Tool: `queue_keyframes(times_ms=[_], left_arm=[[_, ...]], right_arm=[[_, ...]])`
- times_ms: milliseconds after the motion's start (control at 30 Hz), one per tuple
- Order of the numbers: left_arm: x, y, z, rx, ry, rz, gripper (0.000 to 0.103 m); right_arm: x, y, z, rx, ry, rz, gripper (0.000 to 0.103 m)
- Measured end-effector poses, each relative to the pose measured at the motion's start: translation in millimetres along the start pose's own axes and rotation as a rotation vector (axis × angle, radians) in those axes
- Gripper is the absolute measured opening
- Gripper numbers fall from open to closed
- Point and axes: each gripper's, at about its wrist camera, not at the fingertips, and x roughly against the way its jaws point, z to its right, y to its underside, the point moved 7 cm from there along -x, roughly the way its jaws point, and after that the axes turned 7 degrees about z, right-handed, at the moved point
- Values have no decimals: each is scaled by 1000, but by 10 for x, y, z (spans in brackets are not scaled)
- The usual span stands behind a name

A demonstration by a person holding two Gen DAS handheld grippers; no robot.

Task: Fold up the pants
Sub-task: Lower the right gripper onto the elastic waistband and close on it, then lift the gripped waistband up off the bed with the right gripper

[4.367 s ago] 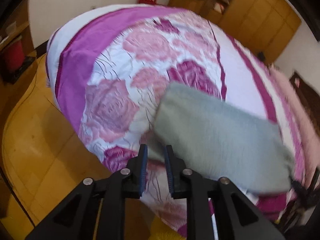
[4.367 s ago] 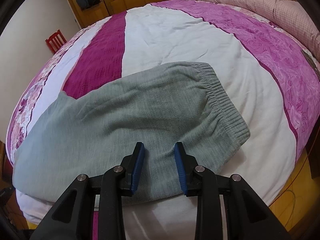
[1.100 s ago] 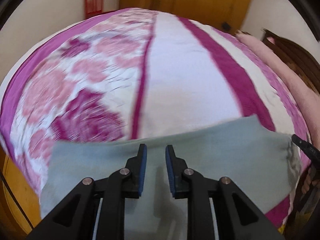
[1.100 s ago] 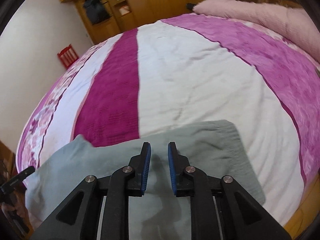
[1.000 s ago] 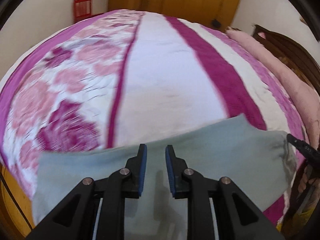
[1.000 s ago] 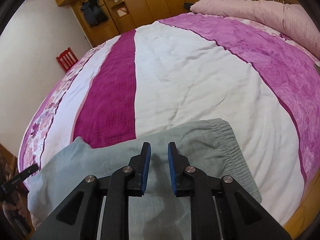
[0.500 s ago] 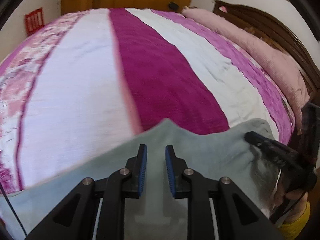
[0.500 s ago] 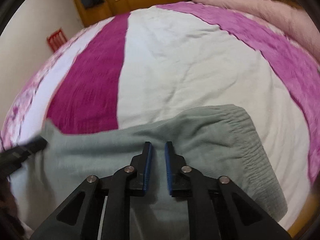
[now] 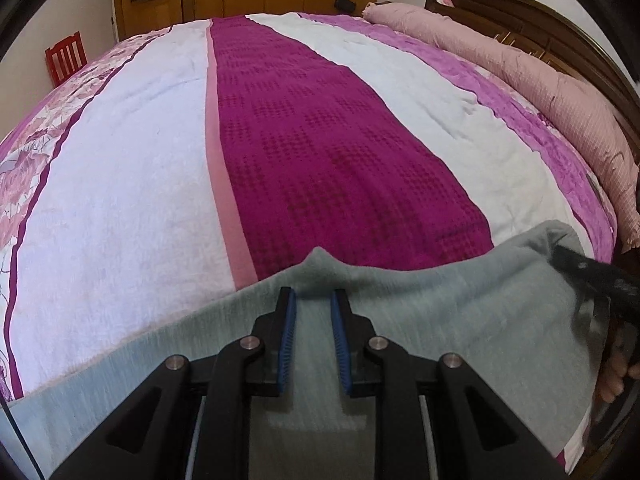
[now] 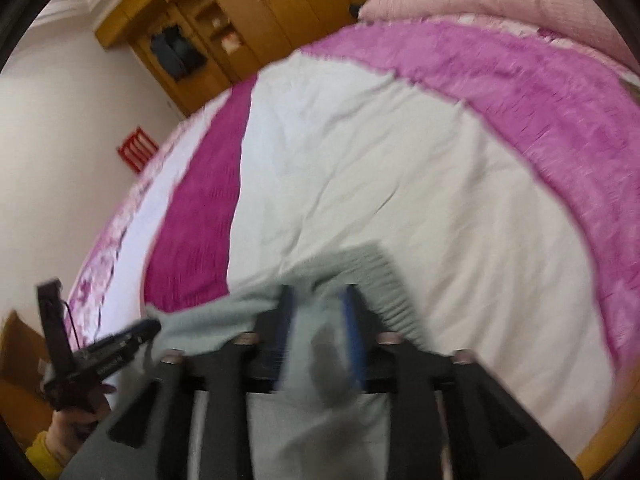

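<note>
**nk:** Over at the far left of the left wrist view, a red wooden slat-back chair (image 9: 66, 58) stands by the wall. Next to it, the bedspread striped in white, magenta and pink (image 9: 120, 160) fills most of the shot. So where are the pants?

**jo:** Along the bottom. The grey knit pants (image 9: 460, 320) stretch across the near side of the bedspread, with a little peak of fabric poking up right in front of the left gripper (image 9: 313, 296). Its blue pads sit close together with grey cloth in the gap, so it's pinching the pants.

**nk:** And the right edge?

**jo:** The right gripper (image 9: 568, 258) touches the right end of the pants. Past that, a long pink quilted bolster (image 9: 560, 100) lies along the dark wooden headboard (image 9: 520, 12).

**nk:** Right wrist view?

**jo:** Pretty smeared, tbh. The left gripper (image 10: 132, 332) is at lower left, its tip touching a corner of the pants (image 10: 208, 320). The ribbed elastic waistband (image 10: 388, 296) is just right of centre. The right gripper (image 10: 318, 296) has its pads a bit apart with grey cloth lying between them, but I can't tell if it's actually clamping.
</note>
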Motion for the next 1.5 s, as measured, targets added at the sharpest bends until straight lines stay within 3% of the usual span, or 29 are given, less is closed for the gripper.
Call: queue_keyframes(times_ms=[33,100,267,533,700,767,833,933,1067,1167,1367,1500], left_arm=[[10,10,7,3,0,0,19],[24,20,5,10,-1,1,20],[31,29,13,18,-10,6,20],[31,25,13,34,-18,-4,20],[33,30,31,19,-37,2,20],[37,35,36,13,-40,5,20],[35,36,34,14,-40,8,20],[38,36,38,10,-43,13,20],[37,32,36,7,-40,13,20],[36,27,36,10,-34,11,20],[33,28,46,-17,-42,17,20],[42,22,47,-10,-30,15,20]], right_arm=[[37,-44,58,3,13,21,56],[12,-104,169,26,39,28,61],[-396,-99,391,30,-36,-84,61],[-496,-29,195,113,-165,-89,61],[-535,80,57,233,-138,-96,61],[-556,72,45,227,-144,-100,61],[-561,58,40,203,-148,-105,44],[-507,57,31,166,-162,-102,33],[-348,37,27,155,-64,-48,32],[-491,100,59,188,2,-69,35],[-502,70,132,134,-55,-82,37],[-322,32,169,92,-41,-72,41]])
